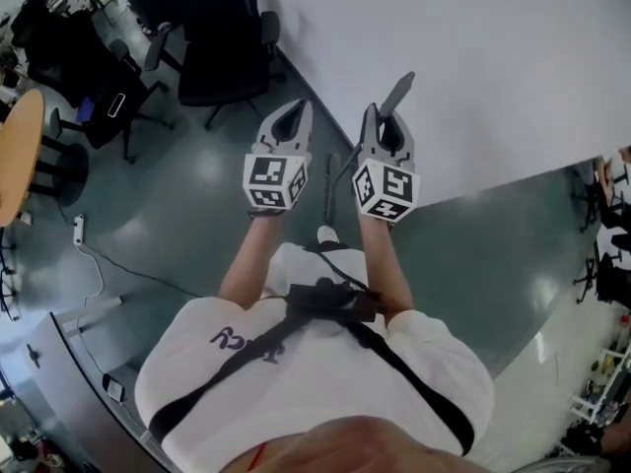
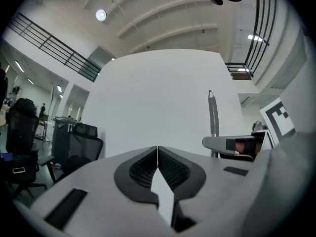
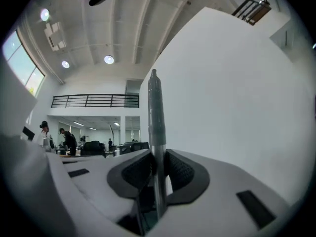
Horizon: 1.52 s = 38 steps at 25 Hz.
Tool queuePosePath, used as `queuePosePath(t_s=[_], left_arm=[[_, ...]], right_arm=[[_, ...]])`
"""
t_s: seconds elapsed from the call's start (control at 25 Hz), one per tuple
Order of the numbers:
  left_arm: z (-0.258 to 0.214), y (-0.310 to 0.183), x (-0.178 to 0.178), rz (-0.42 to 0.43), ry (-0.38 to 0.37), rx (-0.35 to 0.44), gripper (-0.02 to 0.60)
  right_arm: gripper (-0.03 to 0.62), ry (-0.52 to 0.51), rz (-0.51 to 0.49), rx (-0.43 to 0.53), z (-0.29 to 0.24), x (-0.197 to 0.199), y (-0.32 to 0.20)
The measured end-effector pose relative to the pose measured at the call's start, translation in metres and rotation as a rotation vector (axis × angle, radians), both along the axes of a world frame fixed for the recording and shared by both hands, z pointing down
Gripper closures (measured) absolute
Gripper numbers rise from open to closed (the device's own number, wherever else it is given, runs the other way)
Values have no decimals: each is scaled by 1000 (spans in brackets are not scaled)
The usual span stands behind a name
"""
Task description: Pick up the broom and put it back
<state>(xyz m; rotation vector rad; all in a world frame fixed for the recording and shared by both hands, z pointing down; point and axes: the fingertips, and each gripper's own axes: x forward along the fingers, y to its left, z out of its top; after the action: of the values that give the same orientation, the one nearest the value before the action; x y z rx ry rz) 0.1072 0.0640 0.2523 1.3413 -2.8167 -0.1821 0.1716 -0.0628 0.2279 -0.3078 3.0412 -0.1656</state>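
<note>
Grey broom handle (image 3: pixel 154 112) stands clamped in right gripper (image 3: pixel 157 156) (lower end hidden).

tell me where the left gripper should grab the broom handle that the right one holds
Probably the shaft just below the right gripper, which clamps the upright broom handle near its top. Bring the left gripper, shut and empty, in from the handle's left, jaws opened across the thin round shaft.
</note>
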Motion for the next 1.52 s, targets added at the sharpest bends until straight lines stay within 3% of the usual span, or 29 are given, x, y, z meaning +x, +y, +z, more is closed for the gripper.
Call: queuePosePath(t_s=[0.36, 0.88, 1.24, 1.52], left_arm=[[-7, 76, -37, -302, 11, -7, 569], [21, 130, -42, -535, 42, -34, 569], [14, 200, -85, -550, 54, -27, 569], [-8, 270, -148, -492, 8, 6, 569]], right_arm=[[503, -4, -303, 1, -12, -81, 64], [503, -79, -652, 22, -7, -122, 146], [507, -6, -662, -1, -1, -176, 220], [507, -67, -624, -15, -15, -234, 284]])
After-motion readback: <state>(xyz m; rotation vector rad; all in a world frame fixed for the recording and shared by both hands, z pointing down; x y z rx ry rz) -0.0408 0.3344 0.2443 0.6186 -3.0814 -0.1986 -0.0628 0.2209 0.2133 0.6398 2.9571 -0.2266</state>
